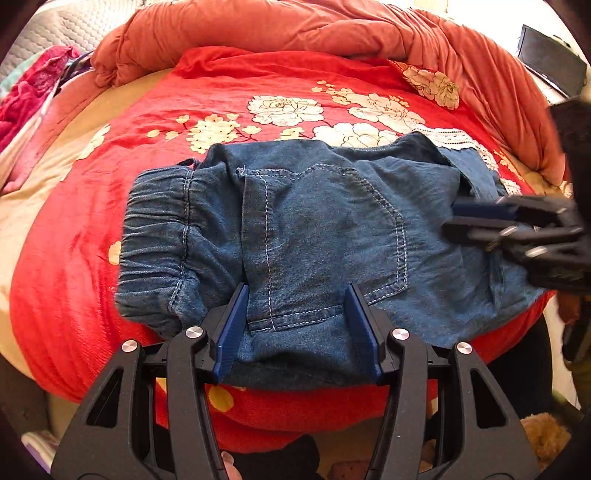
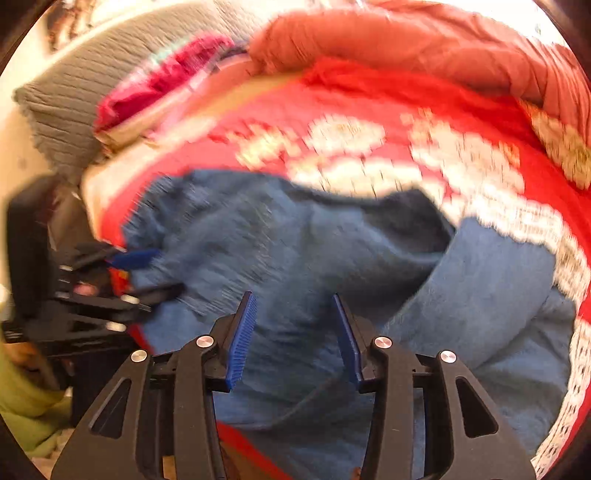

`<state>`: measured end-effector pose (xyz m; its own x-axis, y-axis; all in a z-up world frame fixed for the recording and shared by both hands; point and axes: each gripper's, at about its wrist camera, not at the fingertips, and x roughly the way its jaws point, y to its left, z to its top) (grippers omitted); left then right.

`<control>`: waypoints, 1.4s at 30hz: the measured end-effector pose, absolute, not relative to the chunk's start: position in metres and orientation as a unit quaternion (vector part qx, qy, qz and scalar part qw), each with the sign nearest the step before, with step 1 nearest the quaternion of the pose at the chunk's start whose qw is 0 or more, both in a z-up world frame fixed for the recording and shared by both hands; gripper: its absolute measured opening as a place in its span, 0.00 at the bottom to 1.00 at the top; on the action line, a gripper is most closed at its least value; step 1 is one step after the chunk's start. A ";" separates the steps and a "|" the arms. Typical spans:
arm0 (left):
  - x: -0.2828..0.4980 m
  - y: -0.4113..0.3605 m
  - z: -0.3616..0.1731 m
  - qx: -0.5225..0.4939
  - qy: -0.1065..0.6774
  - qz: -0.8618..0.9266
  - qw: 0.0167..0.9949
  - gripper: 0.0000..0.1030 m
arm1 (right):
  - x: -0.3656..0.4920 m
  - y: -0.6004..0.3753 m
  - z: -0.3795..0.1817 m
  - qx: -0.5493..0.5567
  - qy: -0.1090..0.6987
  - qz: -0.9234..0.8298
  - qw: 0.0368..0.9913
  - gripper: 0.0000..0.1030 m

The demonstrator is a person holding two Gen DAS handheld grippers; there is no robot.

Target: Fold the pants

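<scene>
Right up close in the left wrist view, the left gripper (image 1: 299,325) sat spread over the denim pants (image 1: 314,221), pinching nothing, probably lining up the near edge. Those pants lay bunched on the bed (image 1: 92,229) just ahead of it.

Right wrist view was blurry: right gripper (image 2: 293,336) spread too, empty, pants (image 2: 295,240) under and ahead of it.

bed: red floral cover (image 1: 258,85) | orange duvet (image 1: 295,26) bunched behind (grey pillow (image 2: 55,107) beside) | light: bright daylight
</scene>
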<state>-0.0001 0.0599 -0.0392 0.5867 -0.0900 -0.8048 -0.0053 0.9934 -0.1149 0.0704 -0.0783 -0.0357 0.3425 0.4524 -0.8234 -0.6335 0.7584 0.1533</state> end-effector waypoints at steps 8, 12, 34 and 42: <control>-0.001 0.061 -0.038 -0.064 0.440 -0.026 0.895 0.44 | 0.074 -0.093 -0.045 -0.052 0.483 0.332 0.809 0.40; -0.019 0.055 -0.004 -0.054 0.402 -0.029 0.914 0.49 | 0.071 -0.121 -0.011 -0.015 0.445 0.332 0.832 0.52; 0.055 -0.051 -0.015 -0.108 0.461 -0.205 0.856 0.56 | 0.113 -0.211 0.017 0.009 0.412 0.209 0.887 0.57; 0.084 -0.076 -0.044 -0.115 0.481 -0.211 0.843 0.37 | 0.162 -0.189 0.010 -0.017 0.425 0.205 0.881 0.57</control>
